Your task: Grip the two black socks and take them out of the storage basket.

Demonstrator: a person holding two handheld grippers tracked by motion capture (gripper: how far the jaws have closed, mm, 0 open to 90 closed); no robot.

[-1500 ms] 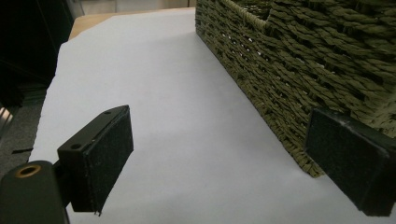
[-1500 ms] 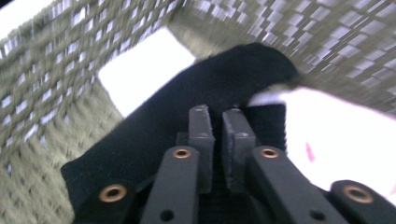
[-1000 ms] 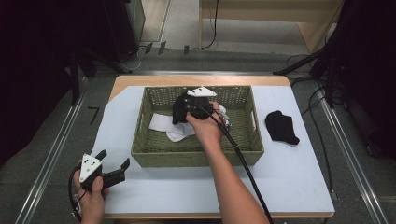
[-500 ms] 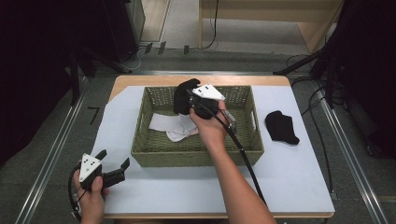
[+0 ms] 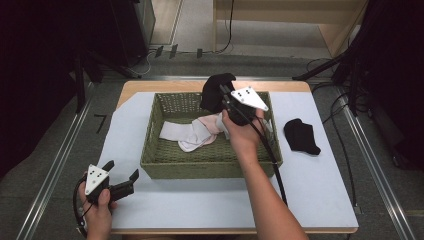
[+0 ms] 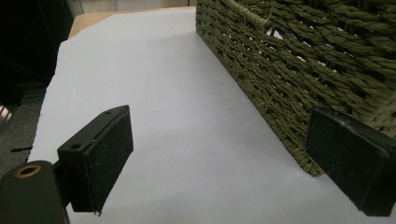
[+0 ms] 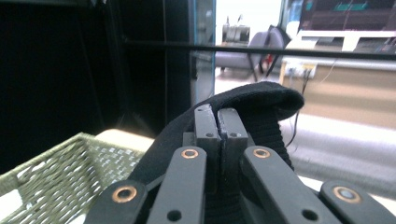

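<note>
Looking down from the high view, the right tool (image 5: 223,95) is clamped on a black sock (image 5: 214,91), which hangs above the far rim of the woven basket (image 5: 210,164). Inside the basket lie pale socks (image 5: 192,134). A second black sock (image 5: 300,136) rests on the counter (image 5: 320,190) just right of the basket. The left tool (image 5: 121,176) sits near the basket's near-left corner, jaws spread and holding nothing.

In the left gripper view, the left tool (image 6: 233,163) stands wide apart with bare white counter (image 6: 154,88) between its pads, the basket wall (image 6: 299,70) close by.

In the right gripper view, the right tool (image 7: 218,122) is pressed tight together on the black sock (image 7: 266,105), draped over it above the basket rim (image 7: 65,161).
</note>
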